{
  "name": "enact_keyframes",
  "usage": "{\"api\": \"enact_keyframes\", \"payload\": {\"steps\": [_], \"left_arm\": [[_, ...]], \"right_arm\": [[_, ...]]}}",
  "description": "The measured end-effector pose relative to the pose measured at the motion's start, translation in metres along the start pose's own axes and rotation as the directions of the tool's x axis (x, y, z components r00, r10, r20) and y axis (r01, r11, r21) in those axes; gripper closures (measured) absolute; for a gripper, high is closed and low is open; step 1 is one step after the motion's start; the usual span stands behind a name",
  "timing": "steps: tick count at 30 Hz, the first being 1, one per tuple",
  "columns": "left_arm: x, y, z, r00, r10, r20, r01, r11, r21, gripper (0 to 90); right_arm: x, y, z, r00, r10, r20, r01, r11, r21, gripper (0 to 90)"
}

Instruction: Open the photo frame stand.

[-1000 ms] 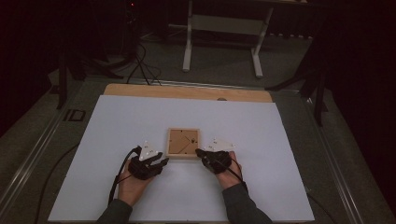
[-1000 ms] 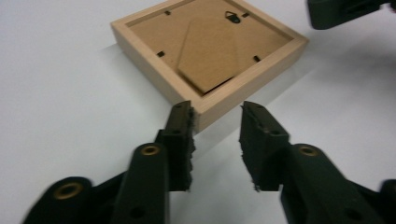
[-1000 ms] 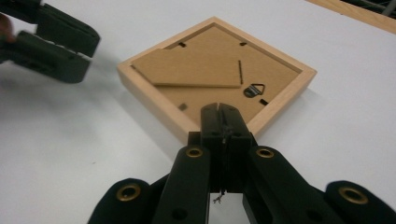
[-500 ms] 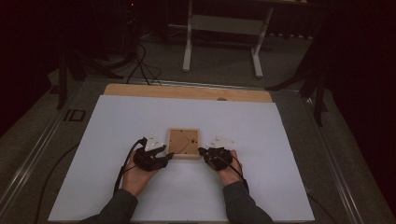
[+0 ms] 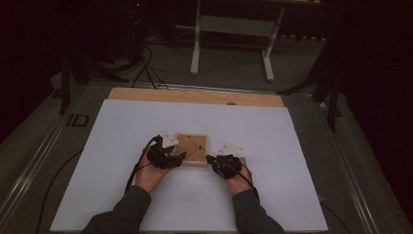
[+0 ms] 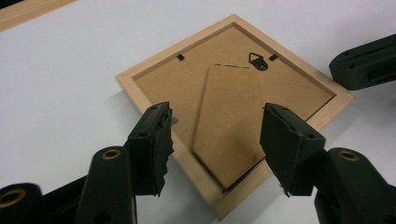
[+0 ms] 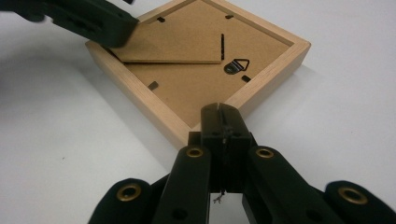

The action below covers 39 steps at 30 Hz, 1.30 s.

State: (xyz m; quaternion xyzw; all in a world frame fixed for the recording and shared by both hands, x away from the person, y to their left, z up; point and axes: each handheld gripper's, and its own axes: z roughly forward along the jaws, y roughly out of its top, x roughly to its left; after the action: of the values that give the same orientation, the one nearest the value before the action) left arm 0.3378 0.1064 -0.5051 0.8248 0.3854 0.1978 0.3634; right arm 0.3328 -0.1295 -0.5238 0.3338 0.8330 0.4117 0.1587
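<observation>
- The picture frame (image 5: 191,149) lies face down on the white sheet (image 5: 272,141), back towards you.
- Your left gripper (image 5: 171,157) sits just left of the frame, at its near-left corner.
- Your right gripper (image 5: 216,162) sits just right of the frame, at its near-right corner.
- Behind the frame, the wooden board (image 5: 195,96) edges the sheet's far side.
</observation>
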Motion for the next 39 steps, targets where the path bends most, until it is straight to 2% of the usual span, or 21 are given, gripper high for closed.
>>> {"api": "enact_keyframes", "payload": {"steps": [3,7,10,15,20,24,27,31,37,39], "left_arm": [[0.0,0.001,0.006,0.9999,0.013,0.008,-0.013,0.9998,0.014,42.3],[-0.002,0.001,0.009,0.9997,0.01,0.022,-0.011,0.9997,0.021,42.9],[-0.004,0.001,0.011,0.9991,0.025,0.033,-0.027,0.9989,0.039,44.4],[-0.003,0.001,0.012,0.9994,0.011,0.034,-0.013,0.9985,0.053,47.8],[0.0,0.003,0.013,0.9984,-0.01,0.056,0.006,0.9976,0.069,49.6],[0.0,0.005,0.013,0.9984,-0.004,0.056,-0.001,0.9963,0.086,49.9],[-0.001,0.006,0.013,0.9986,0.002,0.053,-0.007,0.9962,0.087,50.3],[-0.004,0.006,0.012,0.9992,0.025,0.03,-0.027,0.9962,0.082,50.6],[-0.006,0.007,0.01,0.9993,0.032,0.019,-0.033,0.9972,0.067,50.6],[-0.005,0.007,0.009,0.9994,0.023,0.026,-0.024,0.9984,0.052,50.5]], "right_arm": [[-0.001,0.0,0.001,1.0,0.002,0.0,-0.002,1.0,0.0,89.8],[0.001,0.001,0.001,1.0,0.002,0.009,-0.002,1.0,-0.008,89.8],[0.005,0.005,-0.002,0.9997,-0.02,0.009,0.021,0.999,-0.026,89.8],[0.011,0.008,-0.001,0.9989,-0.046,-0.004,0.046,0.998,-0.037,89.8],[0.012,0.007,0.001,0.9989,-0.045,-0.012,0.045,0.999,-0.022,89.8],[0.012,0.006,0.002,0.9989,-0.047,-0.008,0.046,0.999,-0.019,89.9],[0.014,0.006,0.003,0.9987,-0.05,0.002,0.05,0.999,-0.021,89.9],[0.014,0.005,0.003,0.9988,-0.048,0.003,0.048,0.999,-0.026,89.9],[0.015,0.005,0.002,0.9978,-0.064,0.013,0.065,0.998,-0.026,90.0],[0.015,0.005,0.002,0.9979,-0.065,0.008,0.065,0.998,-0.027,90.0]]}}
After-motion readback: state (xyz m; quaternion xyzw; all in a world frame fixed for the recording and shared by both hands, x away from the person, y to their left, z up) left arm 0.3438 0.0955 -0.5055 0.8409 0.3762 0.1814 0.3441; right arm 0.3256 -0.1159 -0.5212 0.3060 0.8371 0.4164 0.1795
